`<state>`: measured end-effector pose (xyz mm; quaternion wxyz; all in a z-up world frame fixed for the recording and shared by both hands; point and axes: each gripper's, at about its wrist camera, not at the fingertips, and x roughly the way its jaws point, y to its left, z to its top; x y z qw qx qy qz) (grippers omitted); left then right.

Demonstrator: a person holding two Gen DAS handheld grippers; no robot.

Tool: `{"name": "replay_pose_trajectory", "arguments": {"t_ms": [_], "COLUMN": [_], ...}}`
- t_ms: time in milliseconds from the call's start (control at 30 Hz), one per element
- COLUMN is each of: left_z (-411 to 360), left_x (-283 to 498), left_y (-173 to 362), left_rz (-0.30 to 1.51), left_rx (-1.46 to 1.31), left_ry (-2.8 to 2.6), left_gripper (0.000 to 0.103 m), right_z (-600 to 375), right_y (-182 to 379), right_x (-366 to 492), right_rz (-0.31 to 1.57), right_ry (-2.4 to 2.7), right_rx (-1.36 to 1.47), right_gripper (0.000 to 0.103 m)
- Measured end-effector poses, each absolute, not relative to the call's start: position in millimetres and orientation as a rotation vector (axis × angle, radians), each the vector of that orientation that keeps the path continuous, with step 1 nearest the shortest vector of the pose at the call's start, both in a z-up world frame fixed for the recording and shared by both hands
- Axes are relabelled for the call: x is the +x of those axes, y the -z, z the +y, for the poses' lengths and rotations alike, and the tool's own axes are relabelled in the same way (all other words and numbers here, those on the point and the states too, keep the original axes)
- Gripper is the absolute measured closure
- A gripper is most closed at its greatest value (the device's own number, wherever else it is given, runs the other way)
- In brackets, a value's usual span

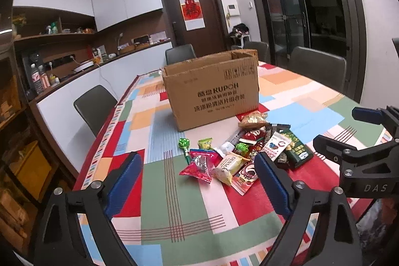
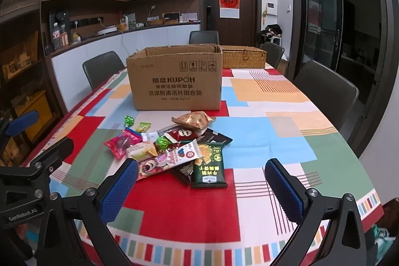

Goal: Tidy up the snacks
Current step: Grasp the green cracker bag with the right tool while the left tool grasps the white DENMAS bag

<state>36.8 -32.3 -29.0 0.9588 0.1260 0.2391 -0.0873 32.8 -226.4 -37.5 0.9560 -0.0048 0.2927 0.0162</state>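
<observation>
A pile of snack packets (image 1: 247, 148) lies on the patterned tablecloth in front of an open cardboard box (image 1: 212, 89); the pile (image 2: 179, 148) and the box (image 2: 174, 81) also show in the right wrist view. The pile includes a dark green cracker pack (image 2: 209, 166), a pink packet (image 1: 199, 166), a green lollipop (image 1: 184, 143) and a tan bag (image 2: 193, 120). My left gripper (image 1: 197, 181) is open and empty, held above the table just short of the pile. My right gripper (image 2: 202, 186) is open and empty, near the green pack.
A woven basket (image 2: 243, 57) stands behind the box. Dark chairs (image 1: 93, 107) (image 2: 326, 91) surround the table (image 2: 261, 131). A counter with bottles runs along the left wall. The right gripper's body shows at the right edge of the left wrist view (image 1: 361, 156).
</observation>
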Motion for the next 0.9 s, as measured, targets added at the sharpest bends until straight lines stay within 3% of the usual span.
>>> {"name": "replay_pose_trajectory", "arguments": {"t_ms": [700, 900], "left_z": [-57, -60], "left_x": [120, 135], "left_y": [96, 109], "left_rz": [0.704, 0.758], "left_rx": [0.286, 0.281], "left_ry": [0.284, 0.316], "left_gripper": [0.044, 0.049], "right_z": [-240, -242], "right_y": [101, 110], "right_x": [110, 125], "right_rz": [0.808, 0.849], "right_ry": [-0.073, -0.08], "right_rx": [-0.011, 0.001], "right_gripper": [0.021, 0.026]}}
